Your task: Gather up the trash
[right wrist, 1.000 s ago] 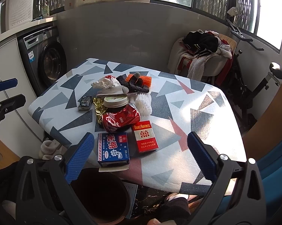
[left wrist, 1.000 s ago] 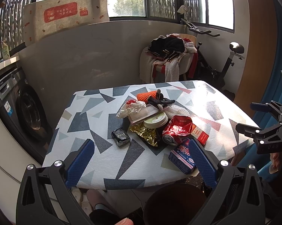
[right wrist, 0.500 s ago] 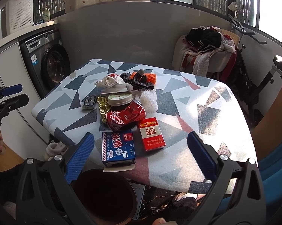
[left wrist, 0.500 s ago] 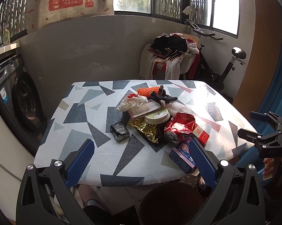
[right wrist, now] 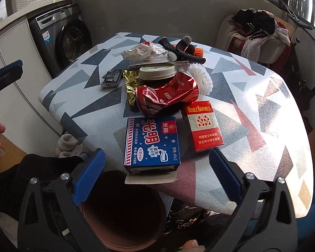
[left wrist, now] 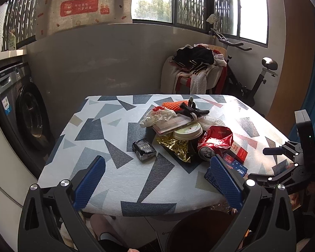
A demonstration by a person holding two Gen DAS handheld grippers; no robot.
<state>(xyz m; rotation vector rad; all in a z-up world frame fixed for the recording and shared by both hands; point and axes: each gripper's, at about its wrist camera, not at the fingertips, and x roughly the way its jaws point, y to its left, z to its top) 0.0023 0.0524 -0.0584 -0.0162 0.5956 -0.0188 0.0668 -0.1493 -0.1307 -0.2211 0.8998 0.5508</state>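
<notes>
Left tongs spread and holding nothing, right tongs spread above the bin, trash pile with blue box at bench edge

Home laundry balcony, washing machine, exercise bike, clothes-heaped chair

Grey half-wall behind, windows with patterned grilles above, daylight coming through. Washing machine under a counter at left. Chair heaped with clothes in the far corner, exercise bike beside it. Table with a geometric-print cover, sunlit on its right side.
</notes>
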